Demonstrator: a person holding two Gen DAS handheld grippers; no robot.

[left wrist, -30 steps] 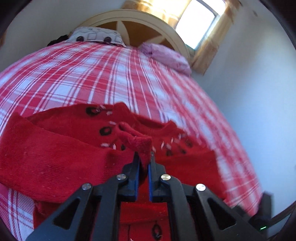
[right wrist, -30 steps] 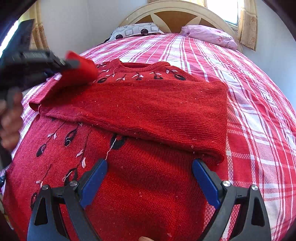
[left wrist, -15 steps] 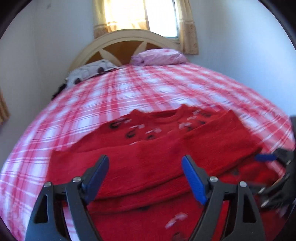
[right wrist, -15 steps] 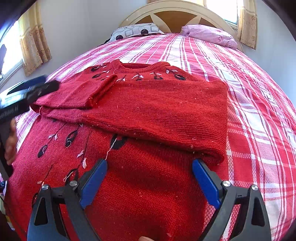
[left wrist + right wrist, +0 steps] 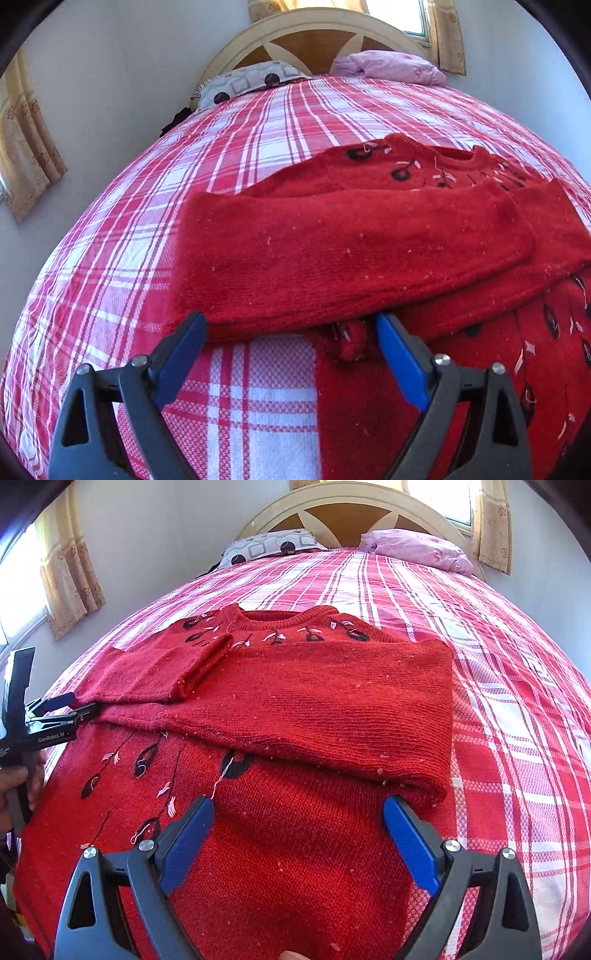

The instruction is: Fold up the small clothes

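A red knitted sweater [image 5: 306,716] with black and white embroidered leaves lies flat on the red-and-white checked bedspread [image 5: 517,709], its round neckline toward twelve o'clock in the right wrist view. Both sleeves are folded across the chest: the long one runs from three o'clock over to nine, and the shorter cuffed one lies on top at about ten o'clock. They cover most of the chest embroidery, so only the motifs near the collar and down the left front show. The hem is cut off by the bottom edge of the picture, behind the tool.

The right gripper [image 5: 298,812] hovers low over the sweater's body at six o'clock, its blue-padded fingers wide apart with only flat knit beneath them; nothing is clamped. The left gripper [image 5: 287,332] is spreading its jaws at this moment, and in its own view the fingers stand apart on either side of the folded sleeve's edge and a strip of bare bedspread, pressing on neither. From the right wrist view that same tool appears at nine o'clock, side-on and partly cut off, beside a hand [image 5: 18,786] at the frame's edge.

At twelve o'clock, a grey patterned pillow [image 5: 269,548] and a pink pillow [image 5: 417,548] rest against a cream arched wooden headboard [image 5: 347,506].
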